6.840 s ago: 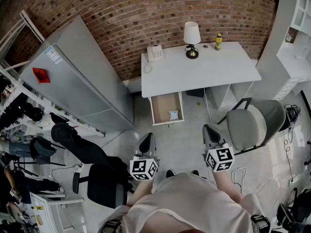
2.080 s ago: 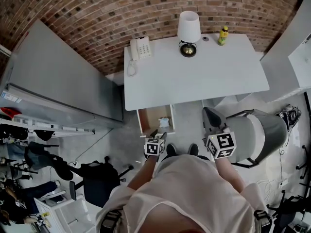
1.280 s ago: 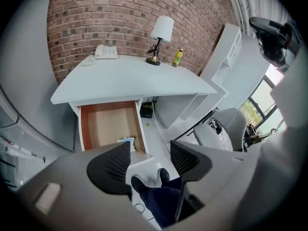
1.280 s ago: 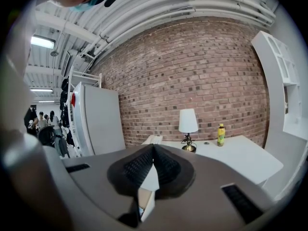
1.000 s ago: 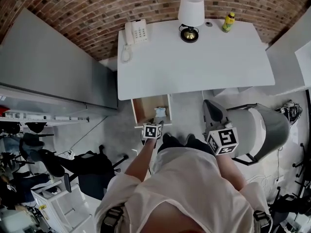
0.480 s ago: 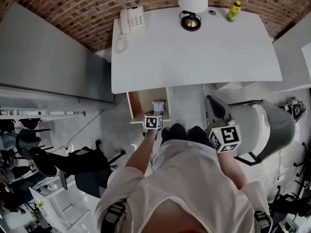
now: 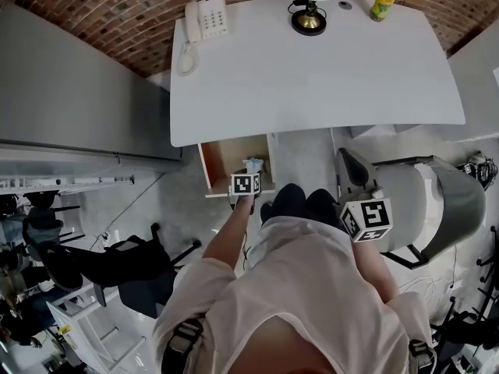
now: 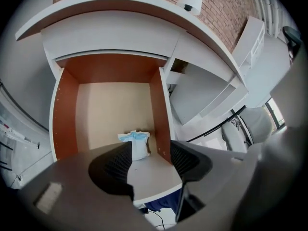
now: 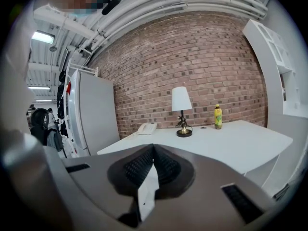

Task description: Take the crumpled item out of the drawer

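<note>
So here's where I'm at. My left gripper (image 8: 150, 150) is pointed down into the open drawer (image 8: 60, 114), and its fingers (image 8: 115, 165) are spread apart with nothing clamped between them. The crumpled item (image 8: 135, 143) is a white wad with a bit of light blue on top. It sits on the drawer's pale floor in the near right corner, close to the reddish-brown side wall. From the left gripper view it's just past my fingertips, more on the left finger's side and partly hidden behind that tip. I honestly can't tell if I'm touching it.

From the head view the drawer (image 7: 226, 158) sticks out from under the left end of the white counter (image 7: 312, 76). My left gripper (image 7: 249, 171) is right over its front edge, with the crumpled item (image 7: 253, 164) just beyond.

My right gripper (image 9: 153, 150) is held up level, off by the grey chair (image 7: 421, 201), well apart from the drawer. Its fingers (image 9: 139, 167) are pressed together with nothing between them. It looks across the counter (image 9: 231, 138) at the lamp (image 9: 181, 105), the phone (image 9: 147, 128) and a yellow bottle (image 9: 218, 116), with a brick wall (image 9: 202, 57) behind.
</note>
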